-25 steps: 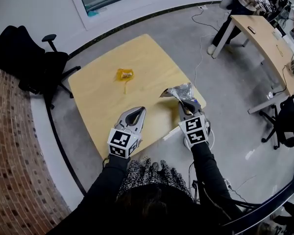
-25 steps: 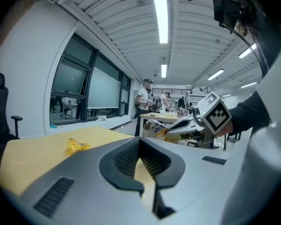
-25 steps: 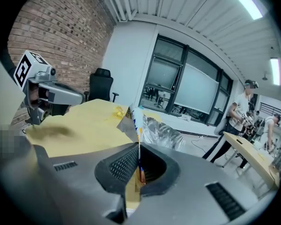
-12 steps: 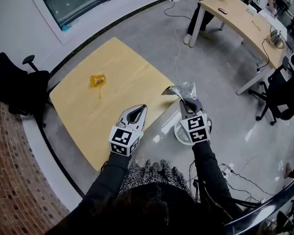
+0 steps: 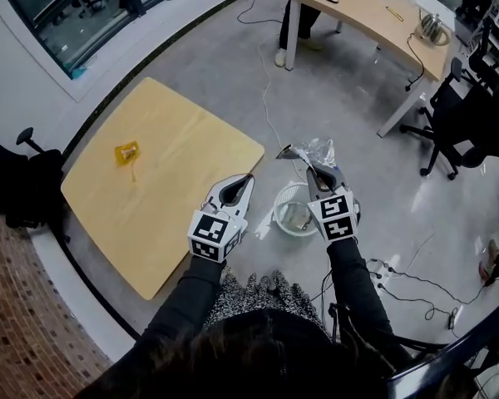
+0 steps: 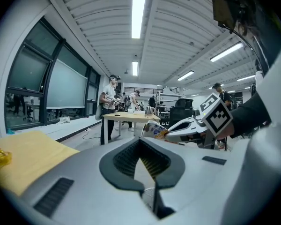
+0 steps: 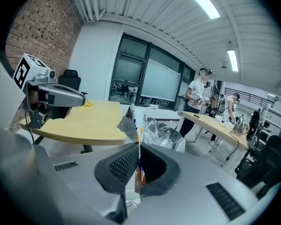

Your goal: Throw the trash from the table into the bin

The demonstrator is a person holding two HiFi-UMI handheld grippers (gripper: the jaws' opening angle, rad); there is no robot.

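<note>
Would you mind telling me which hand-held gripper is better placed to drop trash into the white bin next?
Right. The right hand-held gripper is shut on the silver wrapper right by the white bin; the left hand-held gripper holds nothing.

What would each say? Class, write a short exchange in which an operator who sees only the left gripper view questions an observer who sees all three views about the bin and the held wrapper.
Operator: Where does the bin stand?
Observer: The head view shows the white bin on the floor beside the table, next to the right hand-held gripper.
Operator: Is that hand-held gripper's hold on the silver wrapper secure?
Observer: The right gripper view shows its jaws closed on the silver wrapper's edge, with the rest sticking out ahead.
</note>
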